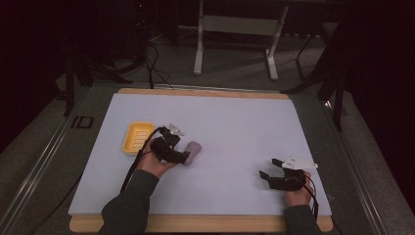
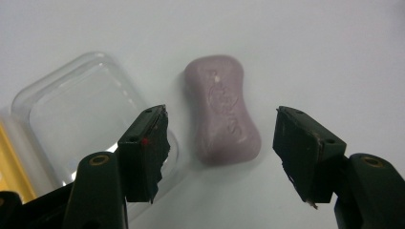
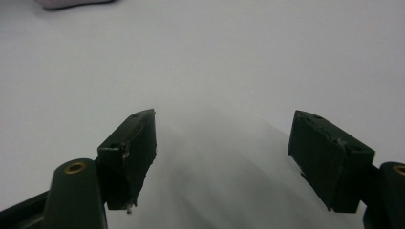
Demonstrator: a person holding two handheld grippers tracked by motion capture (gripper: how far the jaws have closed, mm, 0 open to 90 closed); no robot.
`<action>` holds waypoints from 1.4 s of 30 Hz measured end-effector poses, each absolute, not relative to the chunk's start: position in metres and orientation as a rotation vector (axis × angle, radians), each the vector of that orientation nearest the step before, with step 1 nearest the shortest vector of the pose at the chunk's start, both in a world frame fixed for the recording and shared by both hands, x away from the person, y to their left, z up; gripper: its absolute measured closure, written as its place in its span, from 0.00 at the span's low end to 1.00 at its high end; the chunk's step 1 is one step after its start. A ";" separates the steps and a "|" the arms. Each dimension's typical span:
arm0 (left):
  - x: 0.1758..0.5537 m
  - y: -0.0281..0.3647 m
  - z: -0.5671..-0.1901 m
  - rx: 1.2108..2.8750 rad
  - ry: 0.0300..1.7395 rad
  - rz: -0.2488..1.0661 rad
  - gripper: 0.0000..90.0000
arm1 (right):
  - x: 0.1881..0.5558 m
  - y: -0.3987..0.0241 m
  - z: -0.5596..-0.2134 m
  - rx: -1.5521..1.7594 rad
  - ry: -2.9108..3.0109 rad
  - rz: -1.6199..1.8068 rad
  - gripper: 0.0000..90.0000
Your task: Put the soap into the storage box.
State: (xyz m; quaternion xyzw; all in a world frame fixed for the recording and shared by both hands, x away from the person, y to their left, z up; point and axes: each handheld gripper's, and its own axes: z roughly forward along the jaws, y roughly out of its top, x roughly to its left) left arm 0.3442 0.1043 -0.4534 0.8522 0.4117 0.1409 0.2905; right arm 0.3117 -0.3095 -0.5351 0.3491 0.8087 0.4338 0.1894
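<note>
near the table's front edge on the right, the right gripper (image 1: 268,168) sits with its jaws spread wide over the bare pale tabletop (image 1: 235,132), nothing between them. farther in on the left, the left gripper (image 2: 222,143) has its jaws well apart and gripping nothing, with the pale purple, waisted bar of soap (image 2: 223,109) lying flat on the tabletop just beyond and between the tips, untouched. beside the soap lies a clear plastic lid (image 2: 81,109), and beyond it the yellow rectangular soap dish (image 1: 137,137).

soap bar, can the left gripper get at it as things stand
Probably yes: the left gripper is open, and the soap lies bare on the table just ahead of it, beside the clear lid.
</note>
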 end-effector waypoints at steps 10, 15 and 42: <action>0.361 0.090 -0.454 2.298 1.110 0.371 0.41 | 0.312 -0.309 -0.535 0.980 2.277 1.216 0.27; 0.372 0.084 -0.462 2.317 1.126 0.344 0.39 | 0.312 -0.310 -0.535 0.981 2.277 1.217 0.27; 0.405 0.063 -0.482 2.474 1.282 0.174 0.32 | 0.312 -0.309 -0.535 0.984 2.279 1.219 0.27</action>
